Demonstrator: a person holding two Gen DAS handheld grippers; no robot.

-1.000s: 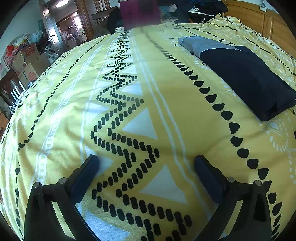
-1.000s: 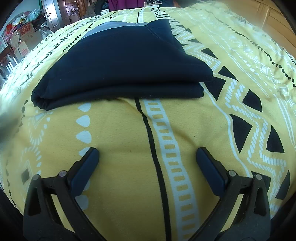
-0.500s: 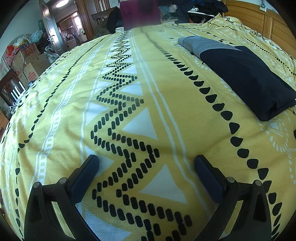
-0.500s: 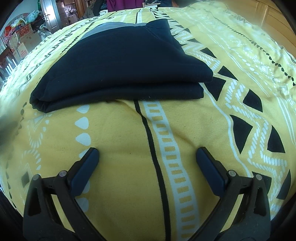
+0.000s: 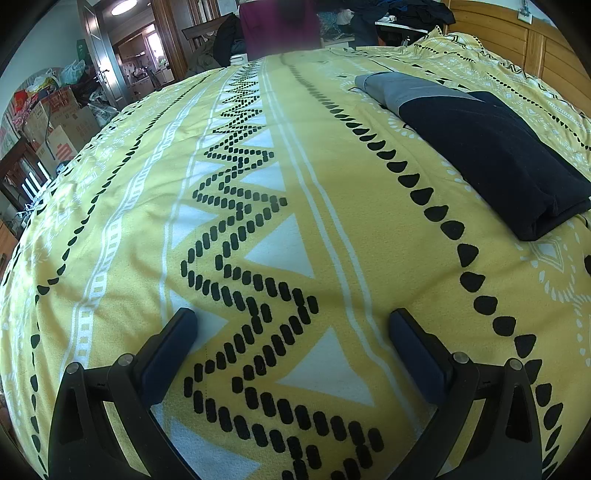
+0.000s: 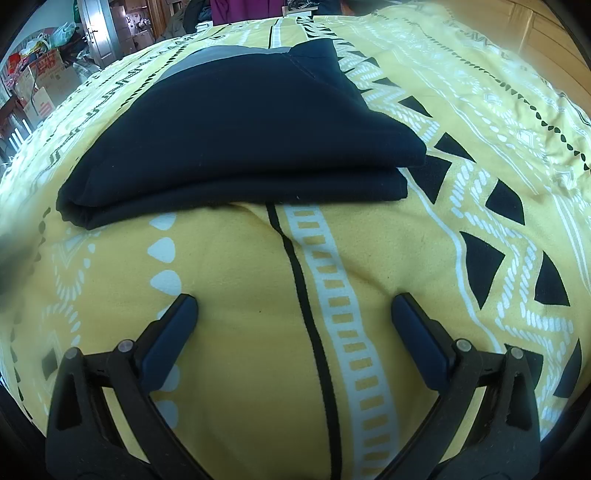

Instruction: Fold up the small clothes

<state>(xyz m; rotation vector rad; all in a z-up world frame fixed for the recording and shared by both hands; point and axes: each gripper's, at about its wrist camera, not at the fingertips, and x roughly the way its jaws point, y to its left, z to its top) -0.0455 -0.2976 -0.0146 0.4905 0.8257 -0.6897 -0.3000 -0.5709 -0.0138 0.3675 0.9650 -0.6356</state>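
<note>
A dark navy garment with a grey end (image 6: 240,136) lies folded flat on the yellow patterned bedspread (image 6: 258,277). In the right wrist view it sits just beyond my right gripper (image 6: 295,306), which is open, empty and a short way back from the garment's near folded edge. In the left wrist view the same garment (image 5: 491,155) lies off to the right. My left gripper (image 5: 291,321) is open over bare bedspread (image 5: 147,206), holding nothing.
A wooden headboard (image 5: 517,40) runs along the far right. Beyond the bed's far end stand a maroon chair back (image 5: 280,26) and heaped dark clothes (image 5: 399,11). Cardboard boxes and bags (image 5: 55,114) crowd the floor at the left by a doorway.
The right wrist view has drifted slightly, with the folded garment sitting a touch lower in frame. The left gripper has stayed still. Both stay open.
</note>
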